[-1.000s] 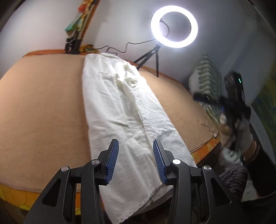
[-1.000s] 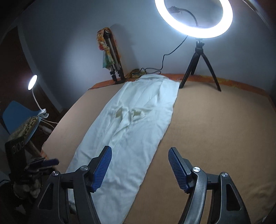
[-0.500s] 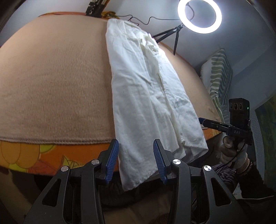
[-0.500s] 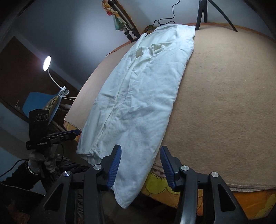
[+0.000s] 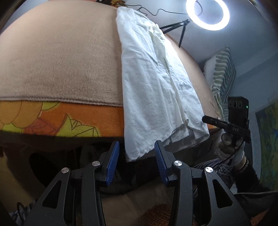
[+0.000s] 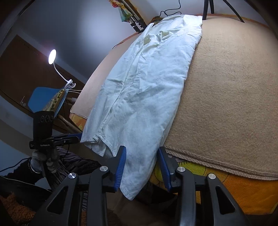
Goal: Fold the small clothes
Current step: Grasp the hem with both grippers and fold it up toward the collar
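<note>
A long white garment lies lengthwise on the beige blanket, its near hem hanging over the bed's front edge. My left gripper is below that edge. One hanging hem corner sits between its blue pads, with gaps on both sides. In the right wrist view the garment drapes down between the jaws of my right gripper. Those jaws are closing and the pads do not press the cloth. Each gripper shows in the other view, held by a gloved hand: right gripper, left gripper.
An orange floral sheet shows under the blanket edge. A ring light on a tripod stands at the far end. A striped pillow lies right of the bed. A clip lamp and blue chair stand to the left.
Both grippers have sunk from above the bed to its front edge, so the hanging hem now lies between their jaws. The right jaws have narrowed; the left jaws kept their width.
</note>
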Motion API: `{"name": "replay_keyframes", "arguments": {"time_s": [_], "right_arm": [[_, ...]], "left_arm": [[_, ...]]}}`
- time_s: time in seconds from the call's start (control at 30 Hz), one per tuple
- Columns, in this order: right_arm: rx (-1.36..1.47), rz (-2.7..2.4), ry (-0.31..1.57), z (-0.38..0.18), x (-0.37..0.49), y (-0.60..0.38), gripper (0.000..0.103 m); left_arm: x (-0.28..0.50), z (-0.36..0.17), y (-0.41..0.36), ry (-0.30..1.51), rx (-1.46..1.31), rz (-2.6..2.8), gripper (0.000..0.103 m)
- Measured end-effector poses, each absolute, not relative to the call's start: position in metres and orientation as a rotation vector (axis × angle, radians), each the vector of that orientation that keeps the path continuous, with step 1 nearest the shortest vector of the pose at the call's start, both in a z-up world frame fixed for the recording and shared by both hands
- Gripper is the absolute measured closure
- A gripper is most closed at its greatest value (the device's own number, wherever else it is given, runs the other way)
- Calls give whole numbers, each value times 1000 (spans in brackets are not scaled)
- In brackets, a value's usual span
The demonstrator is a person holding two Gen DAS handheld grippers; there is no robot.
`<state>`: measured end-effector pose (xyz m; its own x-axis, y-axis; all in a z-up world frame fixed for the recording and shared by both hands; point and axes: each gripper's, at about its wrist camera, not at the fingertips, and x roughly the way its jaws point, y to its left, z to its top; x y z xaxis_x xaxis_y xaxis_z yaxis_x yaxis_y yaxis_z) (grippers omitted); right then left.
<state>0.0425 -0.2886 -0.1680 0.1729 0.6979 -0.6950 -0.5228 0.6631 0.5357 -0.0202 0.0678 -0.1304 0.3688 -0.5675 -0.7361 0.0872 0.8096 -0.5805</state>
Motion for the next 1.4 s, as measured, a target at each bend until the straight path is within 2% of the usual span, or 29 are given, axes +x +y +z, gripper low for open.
{"name": "replay_keyframes", "arguments": {"time_s": [0.1,0.13,0.17,0.2,0.23,0.27,0.33,0.4,0.53,0.6,0.67,0.73,0.93,1.0,1.07,1.13,1.4], "right_arm": [[168,867,1087,-167,41,-286,63],[155,861,1085,-167,40,-285,68],[144,853,1083,-166,40,-285,73],[137,846,1082,-167,40,-284,76],[136,839,1083,-167,40,-284,81],[135,833,1083,-167,40,-284,89],[149,827,1080,-165,40,-286,95],[172,827,1072,-164,40,-290,96],[153,814,1084,-169,40,-289,96],[182,823,1093,-169,41,-292,90],[216,847,1124,-170,41,-292,77],[232,870,1140,-172,37,-292,71],[266,907,1172,-174,27,-294,71],[260,904,1173,-175,27,-294,77],[255,896,1177,-176,28,-294,92],[308,900,1190,-179,32,-298,97],[492,947,1148,-169,39,-310,99]], "left_arm": [[-16,-137,72,1127,-577,-468,63],[-17,-140,73,1123,-603,-480,63],[-18,-140,73,1117,-612,-490,72],[-19,-140,73,1112,-607,-493,93],[-20,-139,72,1098,-606,-506,100],[-21,-135,73,1083,-608,-511,100],[-25,-124,76,1044,-623,-523,100],[-29,-115,80,1005,-607,-524,99],[-27,-128,78,1049,-577,-504,100],[-26,-132,73,1060,-577,-520,100],[-26,-129,68,1055,-574,-539,100],[-25,-126,66,1049,-566,-548,100],[-21,-124,64,1058,-564,-555,100],[-19,-123,64,1058,-574,-563,100],[-18,-121,63,1047,-588,-573,100],[-16,-117,63,1032,-603,-586,100],[-2,-88,66,939,-646,-637,100]]}}
